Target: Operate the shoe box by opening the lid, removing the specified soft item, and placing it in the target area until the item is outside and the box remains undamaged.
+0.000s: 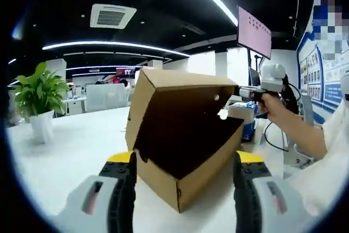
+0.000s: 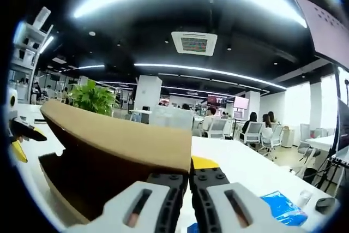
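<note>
We find the box (image 1: 182,151) standing on the white worktop (image 1: 76,145), its lid (image 1: 180,80) raised about halfway on the rear hinge. In the left gripper view the left gripper (image 1: 185,189) sits low in front of the box with its jaws wide apart, one on each side of the near corner, gripping nothing; we judge it placed there to steady the box or to reach in. The right gripper (image 1: 256,92) meets the lid's free edge from the far side, held by a hand (image 1: 272,107). In the right gripper view the right gripper (image 2: 190,181) has its jaws drawn together on the edge of the lid (image 2: 120,137), which accounts for the lid staying up. The lift is taken at the edge, sparing the cardboard from creasing.

The box interior (image 1: 188,140) is dark, and we cannot make out the soft item; it is presumably inside. Opening is under way; removal is not yet begun.

A potted plant (image 1: 39,99) stands well apart on the worktop.
</note>
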`<state>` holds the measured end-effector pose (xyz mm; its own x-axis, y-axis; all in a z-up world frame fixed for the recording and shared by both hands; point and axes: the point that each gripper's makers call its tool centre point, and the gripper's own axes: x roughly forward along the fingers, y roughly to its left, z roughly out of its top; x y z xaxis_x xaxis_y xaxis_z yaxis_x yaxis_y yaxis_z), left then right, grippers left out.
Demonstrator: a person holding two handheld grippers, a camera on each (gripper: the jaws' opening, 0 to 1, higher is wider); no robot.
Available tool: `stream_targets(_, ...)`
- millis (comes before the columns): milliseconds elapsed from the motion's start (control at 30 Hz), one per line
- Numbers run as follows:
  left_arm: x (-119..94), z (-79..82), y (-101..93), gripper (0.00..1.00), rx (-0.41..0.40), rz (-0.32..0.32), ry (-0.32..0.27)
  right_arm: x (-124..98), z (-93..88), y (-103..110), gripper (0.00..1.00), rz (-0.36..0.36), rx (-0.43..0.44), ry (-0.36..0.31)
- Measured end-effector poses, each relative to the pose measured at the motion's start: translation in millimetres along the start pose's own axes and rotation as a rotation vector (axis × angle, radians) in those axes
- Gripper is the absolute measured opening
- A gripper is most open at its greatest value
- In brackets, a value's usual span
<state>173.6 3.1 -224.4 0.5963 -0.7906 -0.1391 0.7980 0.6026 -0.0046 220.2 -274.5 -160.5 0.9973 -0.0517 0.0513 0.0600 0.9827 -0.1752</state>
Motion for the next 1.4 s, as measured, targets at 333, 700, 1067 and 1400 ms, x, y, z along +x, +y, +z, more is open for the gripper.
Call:
stream_targets(333,-4.9,-2.5,-16.5,0.71,0.064,-0.089,0.056,-7.7,-4.5,0.1,0.0,-0.008,-0.024,-0.021)
stream_targets(700,-17.7,27.3,-20.9,0.79,0.045,-0.086,-0.032,-16.6,-6.1,4.0,0.0,-0.015,-0.085,-0.021)
stream_targets(1067,-14.3,35.0,-24.2,0.73,0.005,-0.095,-0.072,-27.7,-10.5,8.4,0.01,-0.014,-0.15,-0.023)
stream_targets(1400,-12.6,34.3,-28.0,0.71,0.082,-0.07,-0.028,-33.4,-13.0,11.1,0.02,-0.003,-0.171,-0.031)
